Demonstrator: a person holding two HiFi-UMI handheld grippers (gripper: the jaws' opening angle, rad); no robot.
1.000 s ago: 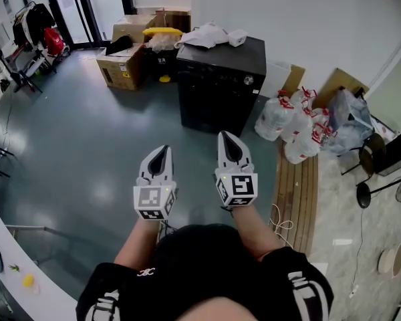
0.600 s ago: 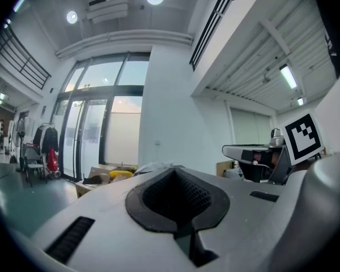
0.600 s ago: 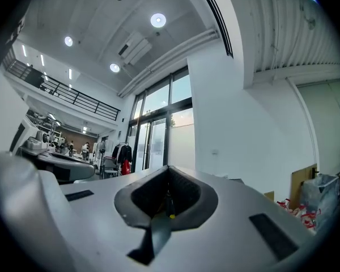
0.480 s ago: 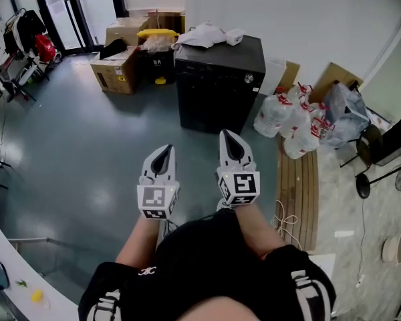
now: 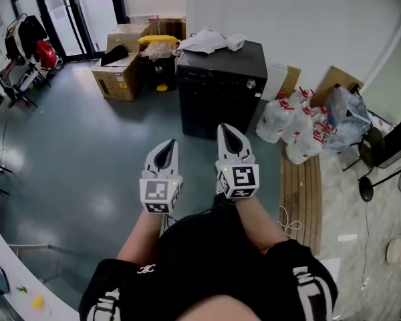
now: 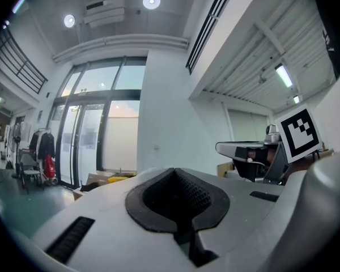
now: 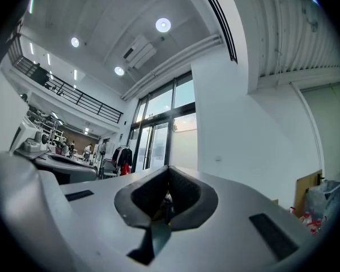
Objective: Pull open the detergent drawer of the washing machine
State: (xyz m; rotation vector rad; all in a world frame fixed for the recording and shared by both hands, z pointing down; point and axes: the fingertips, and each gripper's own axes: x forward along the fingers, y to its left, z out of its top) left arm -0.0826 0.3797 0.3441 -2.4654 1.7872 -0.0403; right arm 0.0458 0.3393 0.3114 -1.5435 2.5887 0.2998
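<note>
The black washing machine (image 5: 220, 89) stands against the white wall, a silver knob (image 5: 251, 83) on its front panel. I cannot make out its detergent drawer from here. My left gripper (image 5: 166, 146) and my right gripper (image 5: 228, 132) are held side by side over the grey floor, a short way in front of the machine and pointing at it. Both are shut with nothing between the jaws. In the left gripper view the left gripper (image 6: 177, 208) faces the wall and glass doors; in the right gripper view the right gripper (image 7: 164, 205) does too.
White cloths (image 5: 204, 41) lie on the machine's top. Cardboard boxes (image 5: 120, 72) and a yellow-lidded bin (image 5: 158, 51) stand to its left. To its right are several water jugs (image 5: 291, 129) and a wooden pallet (image 5: 299, 186). A clothes rack (image 5: 27, 39) is far left.
Both grippers have moved a little forward towards the washing machine, which now sits slightly nearer in the head view. Both stay shut.
</note>
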